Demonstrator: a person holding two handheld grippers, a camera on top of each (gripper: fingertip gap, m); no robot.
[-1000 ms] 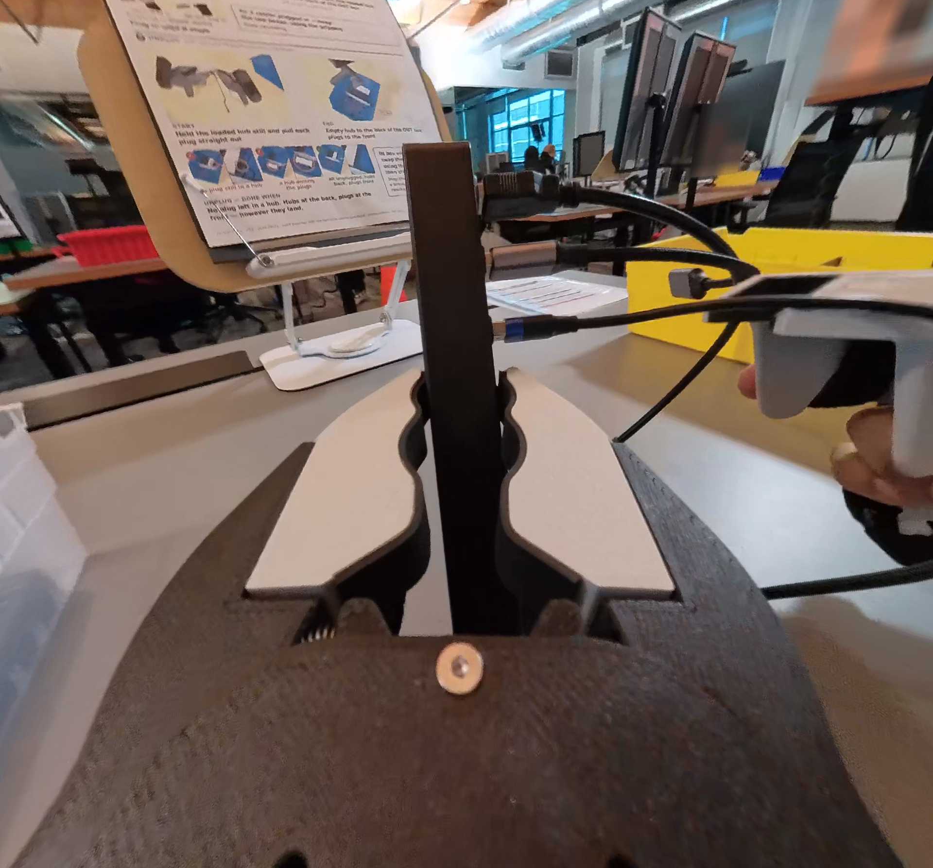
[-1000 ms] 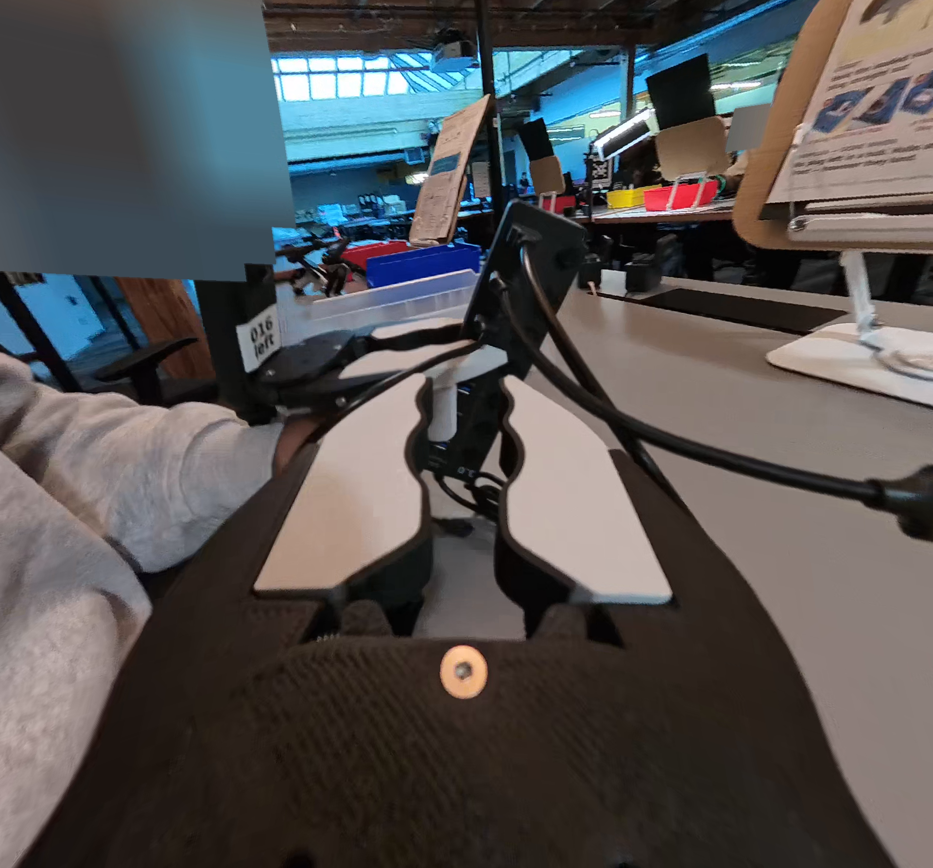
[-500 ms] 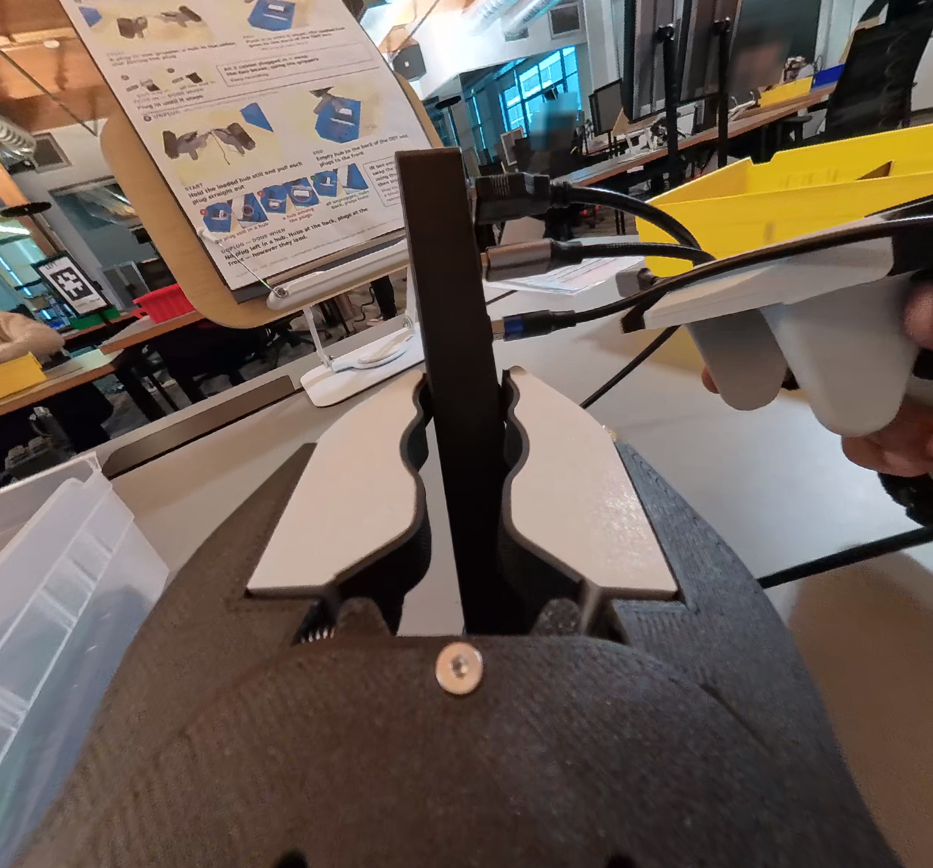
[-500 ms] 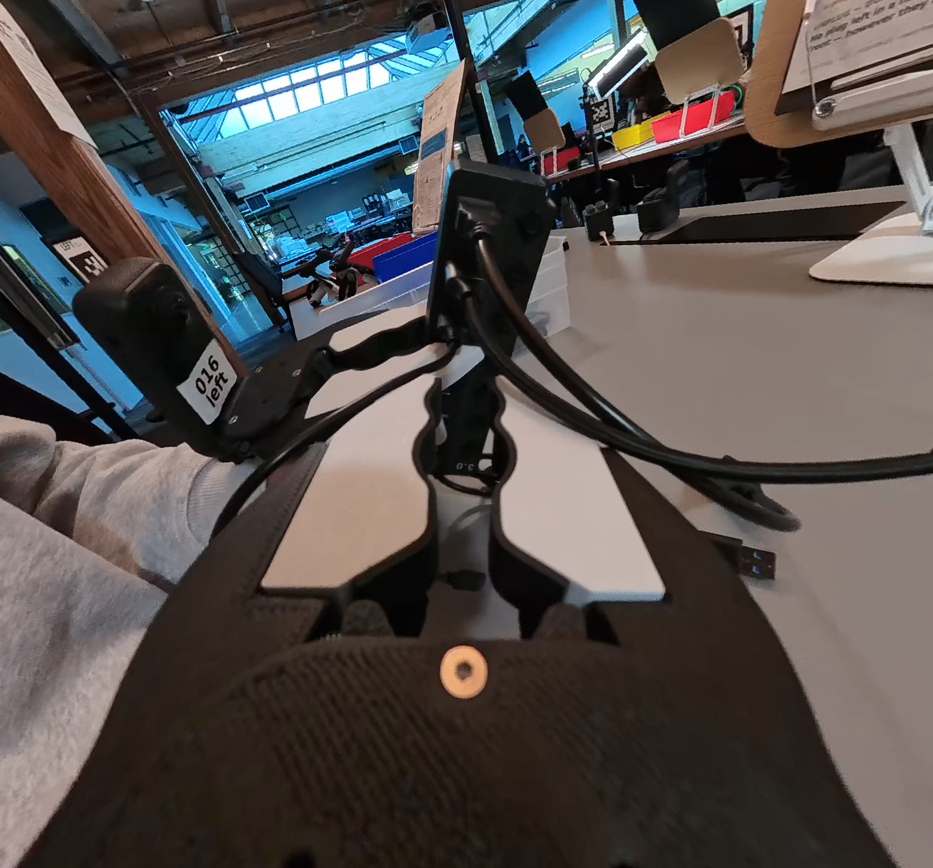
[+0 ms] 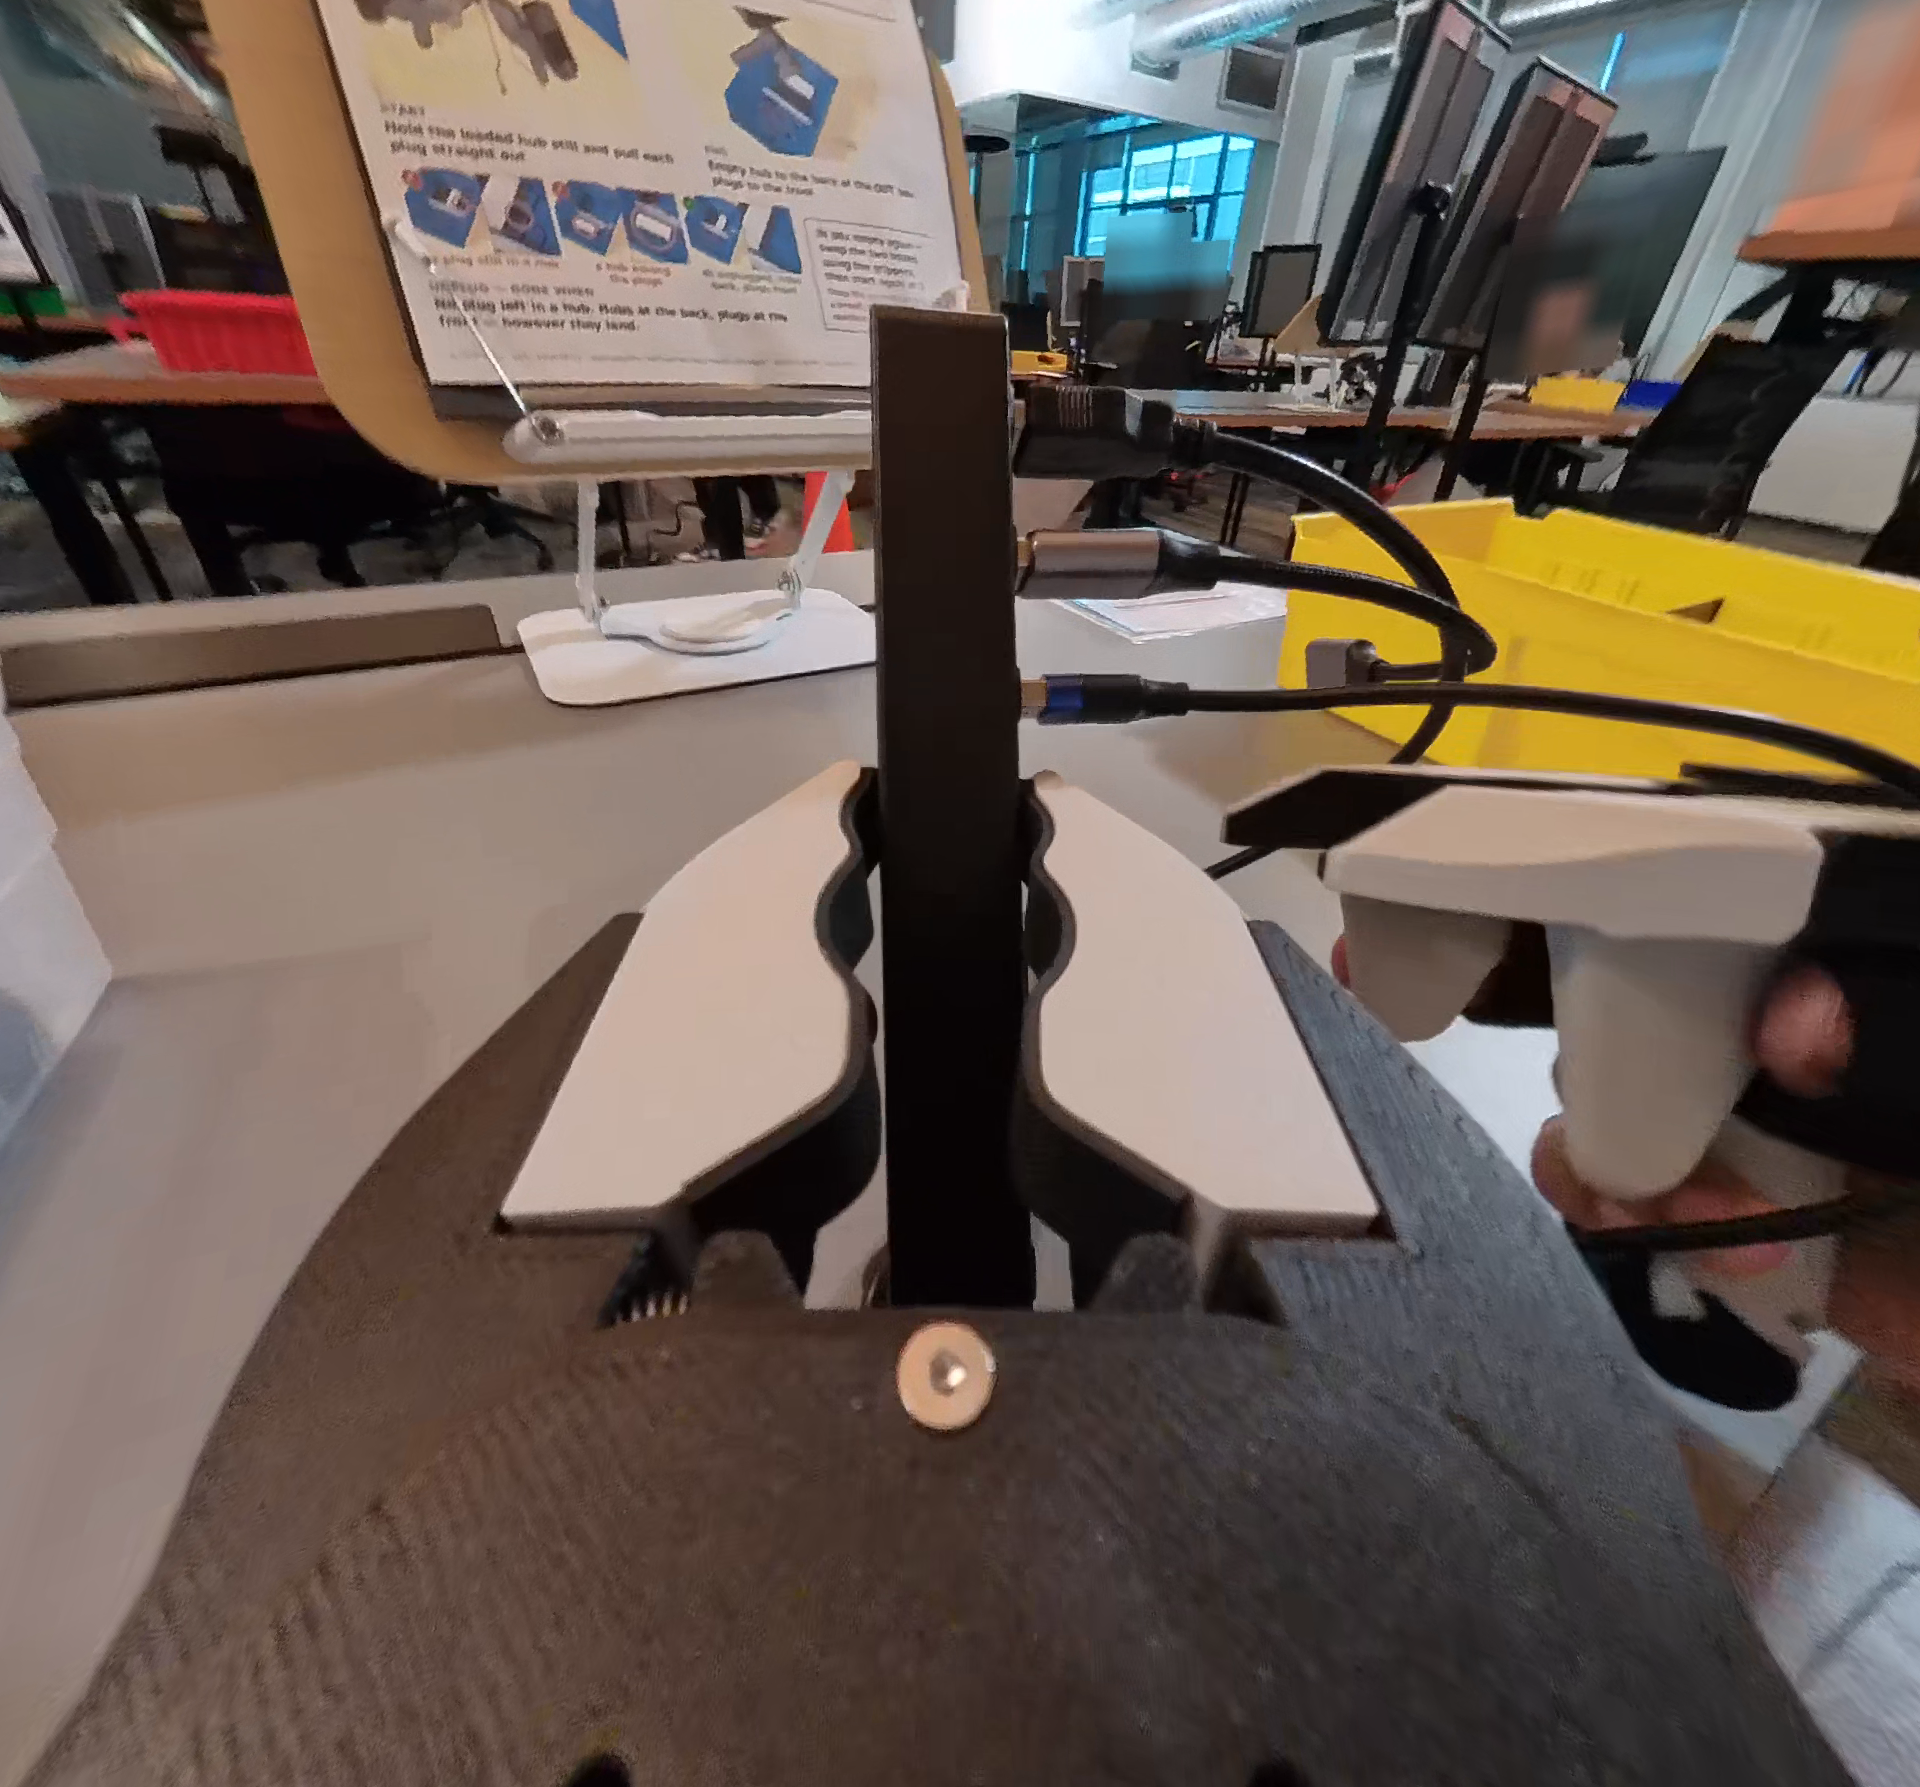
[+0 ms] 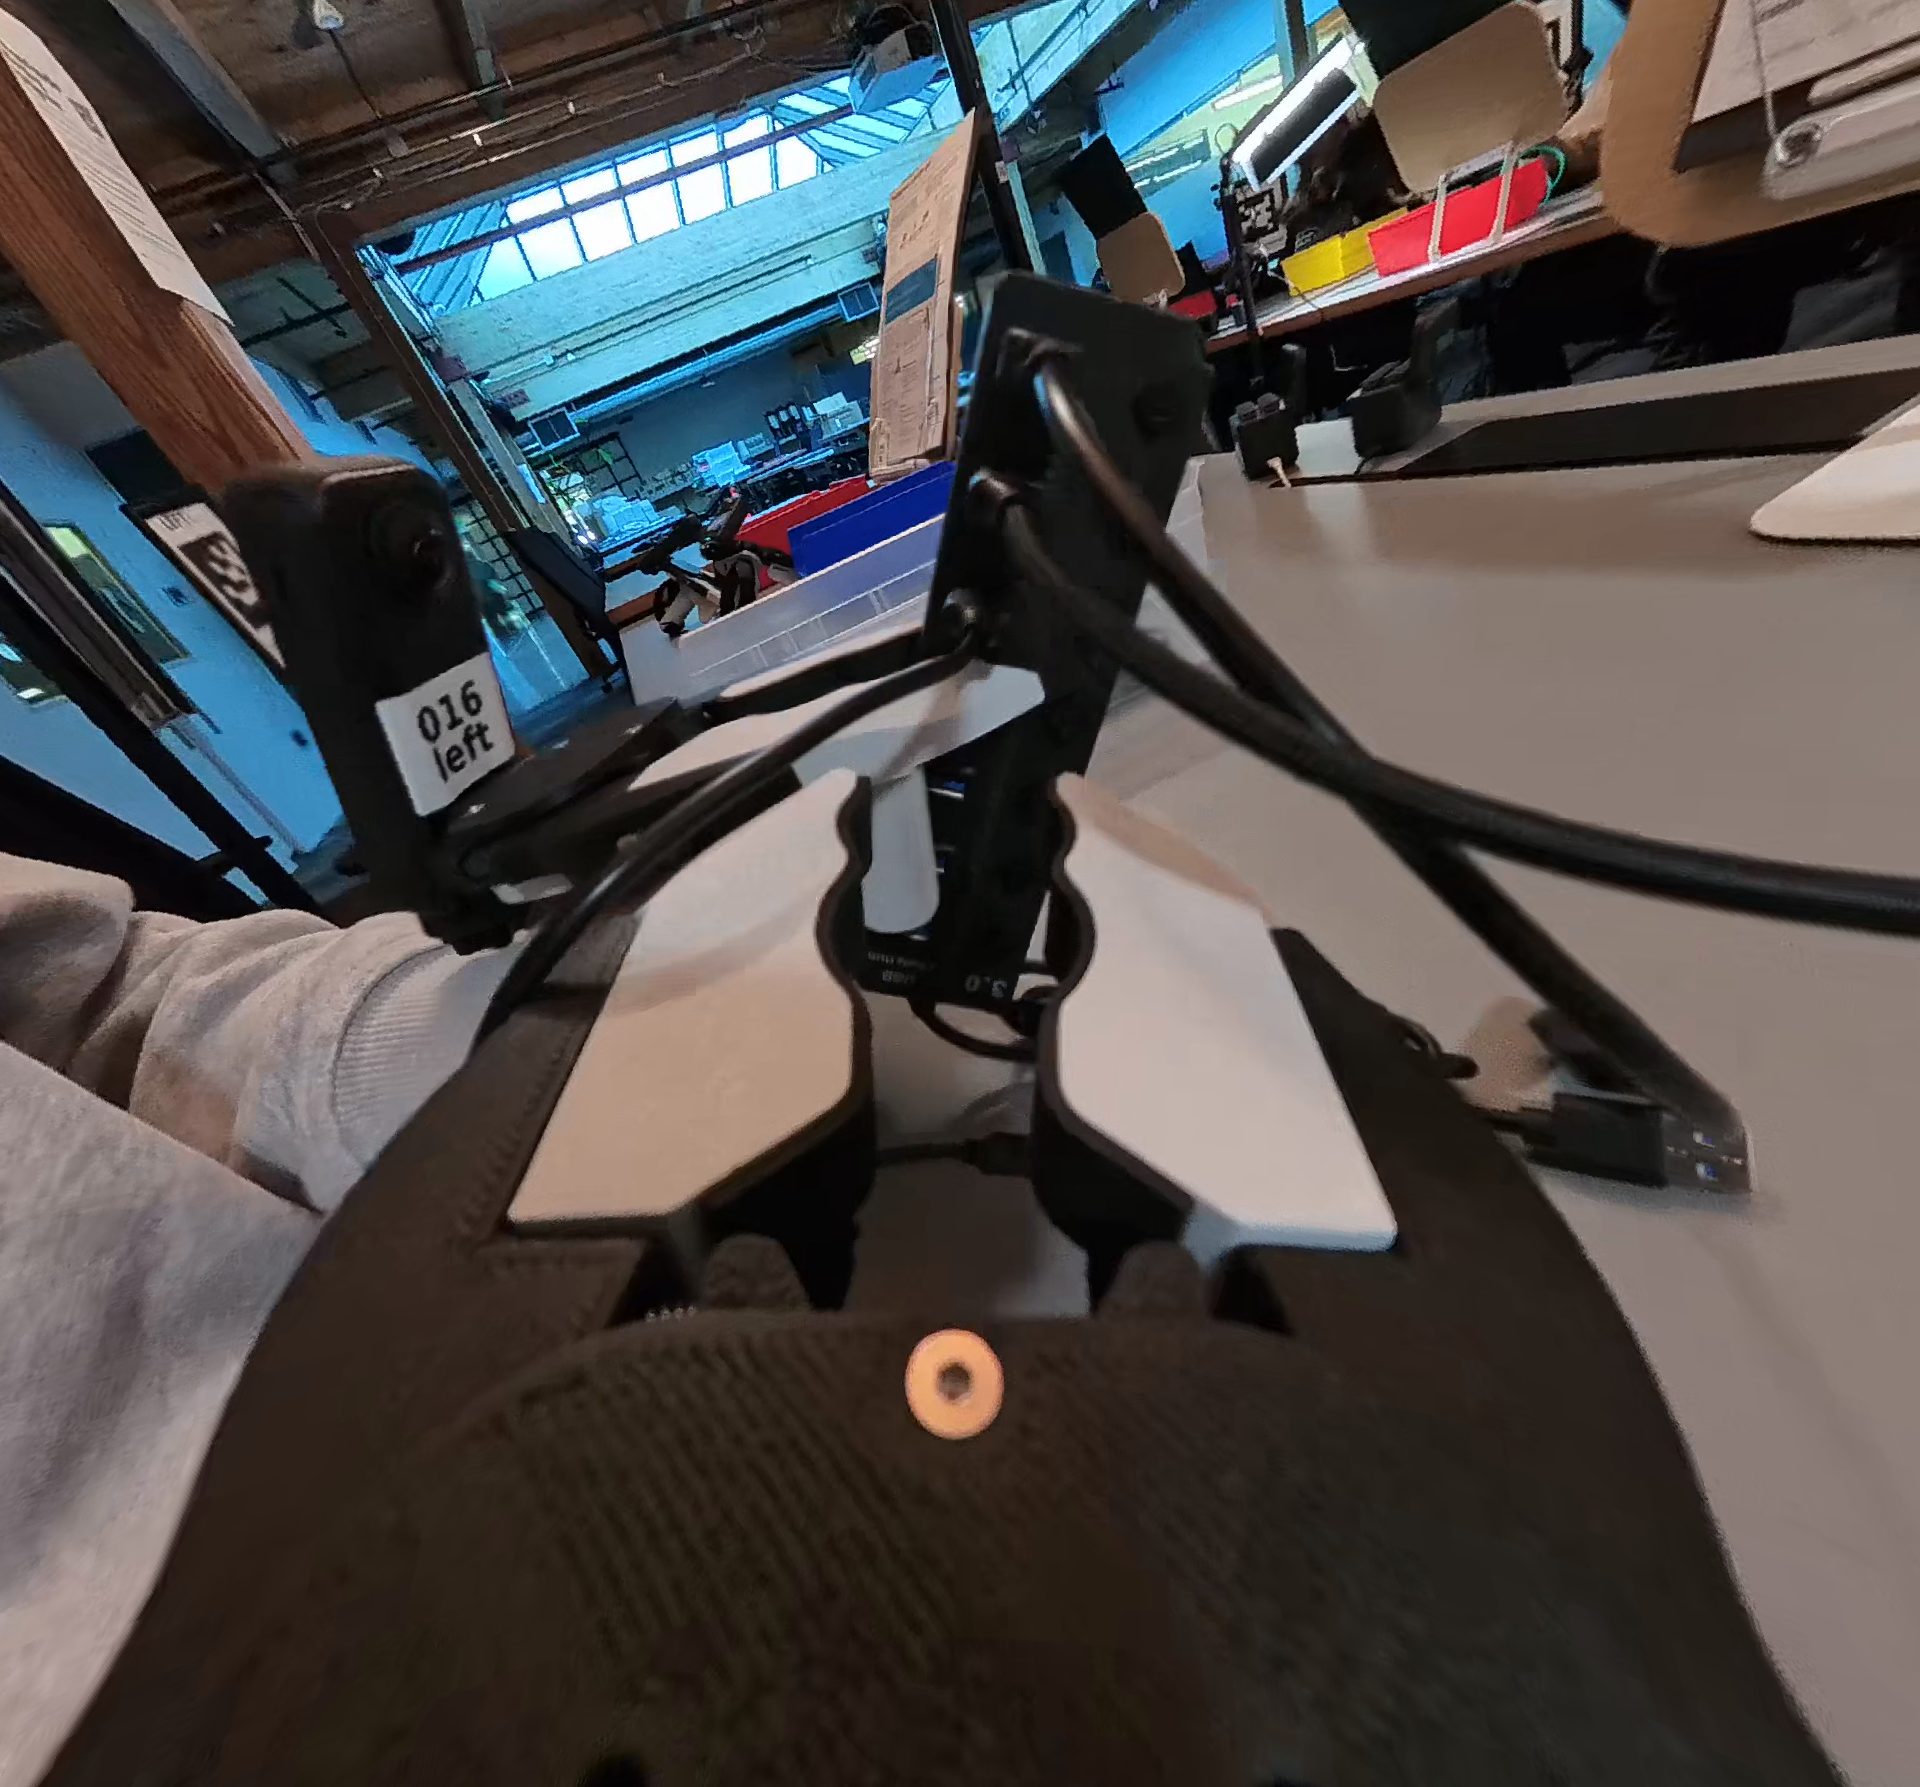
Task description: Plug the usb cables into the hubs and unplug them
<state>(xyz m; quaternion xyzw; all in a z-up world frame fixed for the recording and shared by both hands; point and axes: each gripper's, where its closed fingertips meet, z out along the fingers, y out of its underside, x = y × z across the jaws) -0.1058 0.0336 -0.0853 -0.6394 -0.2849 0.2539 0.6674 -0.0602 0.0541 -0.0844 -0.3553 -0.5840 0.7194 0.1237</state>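
**Hub held upright, right gripper level beside it**

Compared with half a second ago, the right gripper (image 5: 1288,807) now lies level and lower in the left wrist view, its white fingers pointing at the hub from the right rather than slanting up past the cables.

Left wrist view: the left gripper (image 5: 948,792) is pressed together on the black hub (image 5: 940,594), which stands upright between its fingers above the grey table (image 5: 312,854). Three plugs sit in the hub's right edge: a black plug (image 5: 1091,433) at the top, a grey metal plug (image 5: 1101,561) in the middle and a blue-ringed plug (image 5: 1081,700) lowest, just above the fingertips. Their cables arc away to the right, over the right gripper. A yellow bin (image 5: 1621,636) sits behind them, and an instruction sheet on a stand (image 5: 623,158) rises behind the hub.

Right wrist view: the right gripper (image 6: 956,802) has its fingers parted, with the hub's (image 6: 1060,532) lower end and a white finger of the left gripper in the gap. Whether the pads touch the hub is unclear. Black cables (image 6: 1299,750) sweep right across the table (image 6: 1558,698), where a loose black USB plug (image 6: 1642,1140) lies.
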